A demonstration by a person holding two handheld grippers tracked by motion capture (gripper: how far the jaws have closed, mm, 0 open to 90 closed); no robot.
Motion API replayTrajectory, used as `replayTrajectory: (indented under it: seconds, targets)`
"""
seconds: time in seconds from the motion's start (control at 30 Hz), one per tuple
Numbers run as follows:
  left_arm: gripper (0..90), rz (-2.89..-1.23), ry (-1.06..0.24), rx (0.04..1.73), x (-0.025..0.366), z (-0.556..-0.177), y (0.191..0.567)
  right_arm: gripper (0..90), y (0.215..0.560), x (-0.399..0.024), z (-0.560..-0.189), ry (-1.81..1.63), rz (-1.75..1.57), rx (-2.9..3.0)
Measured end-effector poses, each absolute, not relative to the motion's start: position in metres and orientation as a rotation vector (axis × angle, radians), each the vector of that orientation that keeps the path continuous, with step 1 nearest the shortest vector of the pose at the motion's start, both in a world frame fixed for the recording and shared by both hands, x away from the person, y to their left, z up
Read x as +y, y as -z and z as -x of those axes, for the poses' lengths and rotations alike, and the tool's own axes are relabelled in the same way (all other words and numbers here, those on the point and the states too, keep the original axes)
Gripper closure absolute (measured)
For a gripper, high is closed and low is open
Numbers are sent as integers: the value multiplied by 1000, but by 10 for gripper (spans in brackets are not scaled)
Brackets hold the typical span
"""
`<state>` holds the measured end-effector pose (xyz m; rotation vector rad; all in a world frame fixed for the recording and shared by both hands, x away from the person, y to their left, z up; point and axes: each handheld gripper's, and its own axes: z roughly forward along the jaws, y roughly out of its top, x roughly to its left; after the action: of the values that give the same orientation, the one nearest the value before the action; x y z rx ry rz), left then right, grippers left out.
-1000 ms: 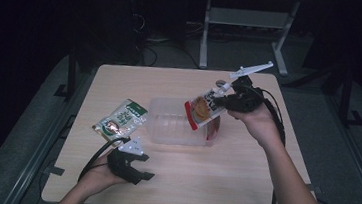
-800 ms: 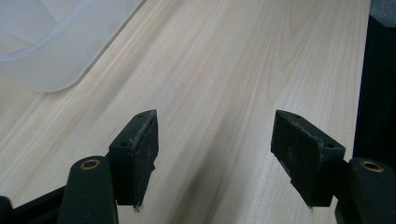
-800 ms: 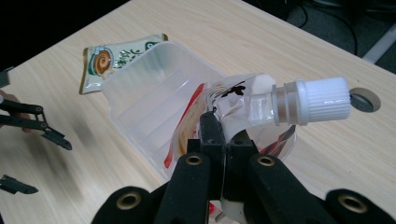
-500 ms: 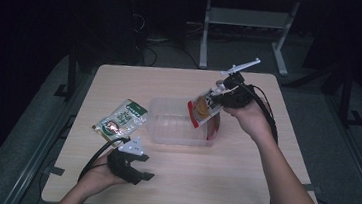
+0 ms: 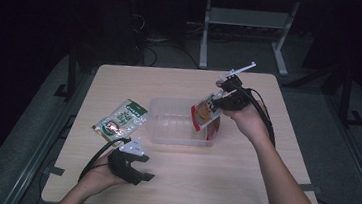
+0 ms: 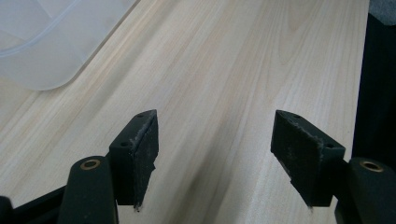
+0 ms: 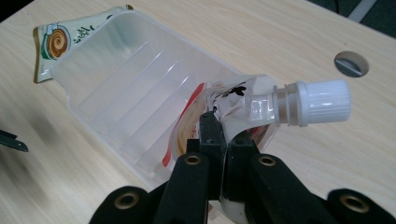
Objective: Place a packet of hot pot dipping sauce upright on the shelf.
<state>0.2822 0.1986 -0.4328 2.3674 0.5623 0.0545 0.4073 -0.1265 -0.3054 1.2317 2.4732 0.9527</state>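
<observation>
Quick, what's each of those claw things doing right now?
Left gripper: open, empty, resting low over the table.
Right gripper: closed on the spouted pouch, over the clear container.

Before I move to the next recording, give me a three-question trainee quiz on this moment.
1. True or false: the left gripper is shut on the green snack packet.
2. What does the right gripper hold? A) a spouted pouch with a white cap B) a spoon C) the bin's lid
3. Where does the spouted pouch sit relative to the clear plastic bin?

Key
1. False: its jaws stand wide apart over bare table, and the packet lies flat beside the bin's left end.
2. A: the jaws pinch the pouch just below its cap.
3. At the bin's right end, held above it, lower edge dipping toward the inside.
</observation>
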Motion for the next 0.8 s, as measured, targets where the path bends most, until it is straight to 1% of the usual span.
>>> replayTrajectory:
  seconds: [0.5,0.8]
  targets:
    - [319,-2360,-50,565,198,-282,434,849,317,-117,-410,-929,-1242,2513]
    - [319,-2364,-51,563,198,-282,434,848,321,-111,-410,-930,-1222,2527]
